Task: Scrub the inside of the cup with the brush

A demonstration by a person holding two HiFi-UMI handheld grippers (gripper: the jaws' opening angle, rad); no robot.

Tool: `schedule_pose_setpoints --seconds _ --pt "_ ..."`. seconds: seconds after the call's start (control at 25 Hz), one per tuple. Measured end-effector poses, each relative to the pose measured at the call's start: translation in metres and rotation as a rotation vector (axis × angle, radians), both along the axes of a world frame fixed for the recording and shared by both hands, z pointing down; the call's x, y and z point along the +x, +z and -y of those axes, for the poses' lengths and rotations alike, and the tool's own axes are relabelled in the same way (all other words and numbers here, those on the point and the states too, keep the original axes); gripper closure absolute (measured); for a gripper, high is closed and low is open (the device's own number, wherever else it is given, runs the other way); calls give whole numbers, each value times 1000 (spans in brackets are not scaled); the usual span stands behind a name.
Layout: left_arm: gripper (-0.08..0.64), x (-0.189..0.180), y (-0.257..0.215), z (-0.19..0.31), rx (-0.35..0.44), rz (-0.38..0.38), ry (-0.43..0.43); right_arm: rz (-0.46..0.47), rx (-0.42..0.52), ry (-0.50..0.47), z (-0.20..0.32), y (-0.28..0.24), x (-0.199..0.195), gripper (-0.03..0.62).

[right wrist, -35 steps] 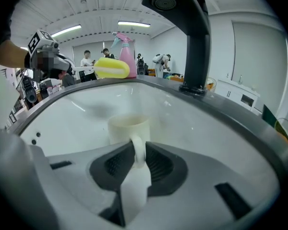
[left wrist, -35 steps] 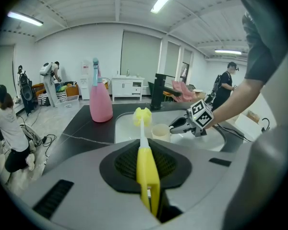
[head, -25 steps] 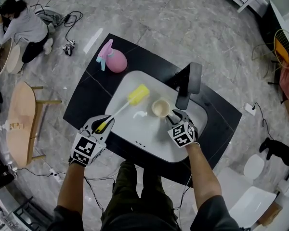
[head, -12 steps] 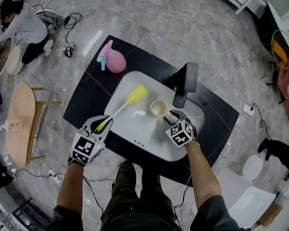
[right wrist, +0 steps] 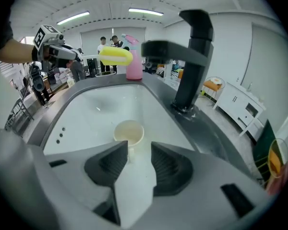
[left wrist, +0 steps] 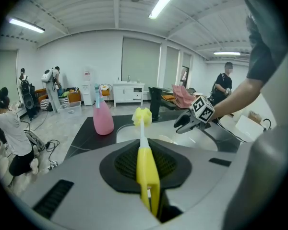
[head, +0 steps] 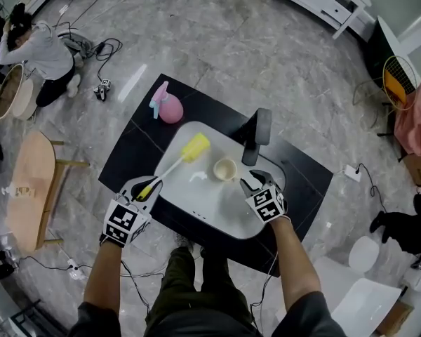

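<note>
The yellow sponge-headed brush (head: 177, 161) with a white stem points from near left to far right, head above the white sink (head: 217, 203). The left gripper (head: 146, 187) clamps its handle. The right gripper (head: 251, 181) has just been opening its jaws; they stand apart, with the handle of the upright cream cup (head: 224, 168) loose between their tips.

The left gripper (left wrist: 148, 183) clamps the yellow brush (left wrist: 143, 131), whose head stands near the pink spray bottle (left wrist: 103, 120).

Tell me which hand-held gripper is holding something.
The left gripper: it clamps the yellow sponge-tipped brush. The right gripper has just been opening its jaws; nothing is gripped, and the small cream cup sits free ahead.
</note>
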State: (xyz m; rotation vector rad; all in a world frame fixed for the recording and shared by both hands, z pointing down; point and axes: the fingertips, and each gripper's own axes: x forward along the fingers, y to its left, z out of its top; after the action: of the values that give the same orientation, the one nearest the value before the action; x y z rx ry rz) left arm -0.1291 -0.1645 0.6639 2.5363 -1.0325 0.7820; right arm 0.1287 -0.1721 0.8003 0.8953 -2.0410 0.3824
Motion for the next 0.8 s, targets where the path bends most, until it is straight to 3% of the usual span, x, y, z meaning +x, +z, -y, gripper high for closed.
schedule_pose_setpoints --seconds 0.8 --pt "526 1 -127 -9 137 -48 -12 26 239 72 16 -195 29 441"
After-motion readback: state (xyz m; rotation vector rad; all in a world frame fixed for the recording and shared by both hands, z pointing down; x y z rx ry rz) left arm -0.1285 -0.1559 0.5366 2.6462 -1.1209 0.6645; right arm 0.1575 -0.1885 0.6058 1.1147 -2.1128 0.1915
